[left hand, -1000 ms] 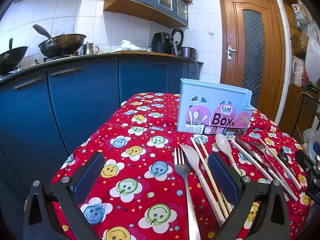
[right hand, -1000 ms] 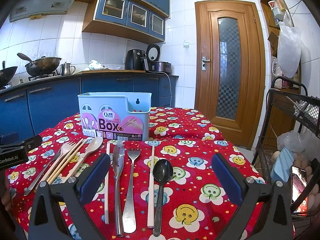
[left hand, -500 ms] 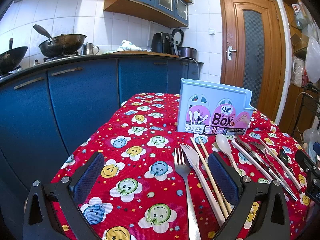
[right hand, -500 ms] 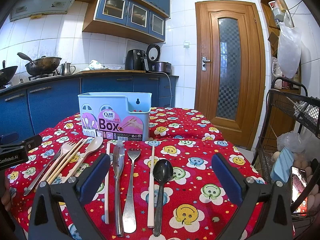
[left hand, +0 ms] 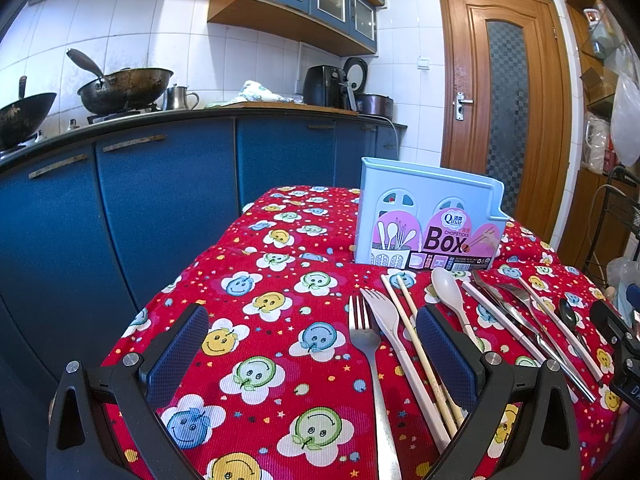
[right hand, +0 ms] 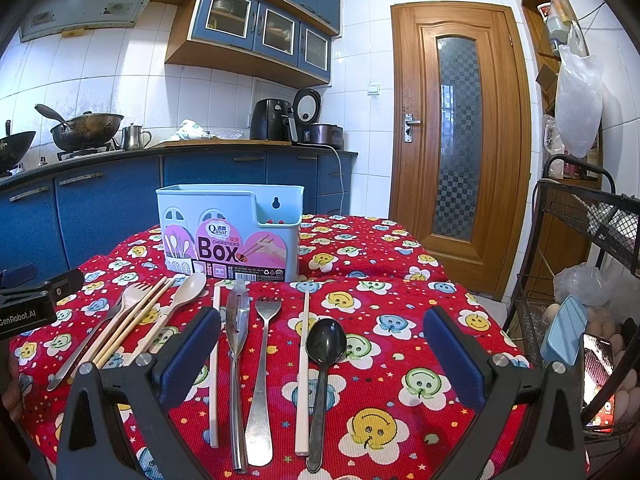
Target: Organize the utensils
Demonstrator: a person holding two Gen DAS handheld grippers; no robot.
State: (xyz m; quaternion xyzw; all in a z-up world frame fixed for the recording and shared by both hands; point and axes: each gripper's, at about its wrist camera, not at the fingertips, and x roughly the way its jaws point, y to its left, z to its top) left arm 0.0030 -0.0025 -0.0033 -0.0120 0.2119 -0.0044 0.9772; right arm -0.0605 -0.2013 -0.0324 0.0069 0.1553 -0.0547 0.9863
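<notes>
Near the surface's front edge, utensils (right hand: 260, 368) lie packed in a row before the box (right hand: 230, 236); both claws, left claw (left hand: 312, 354) and right claw (right hand: 322, 354), gape wide and empty, so a grab could easily snag two neighbours.

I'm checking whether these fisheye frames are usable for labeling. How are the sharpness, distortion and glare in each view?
Left wrist view: sharp on the utensil box and metal fork; counter edge bows strongly, corners vignette black. Right wrist view: equally sharp; black spoon shows a small highlight, door frame curves, no motion blur, even indoor light.
</notes>
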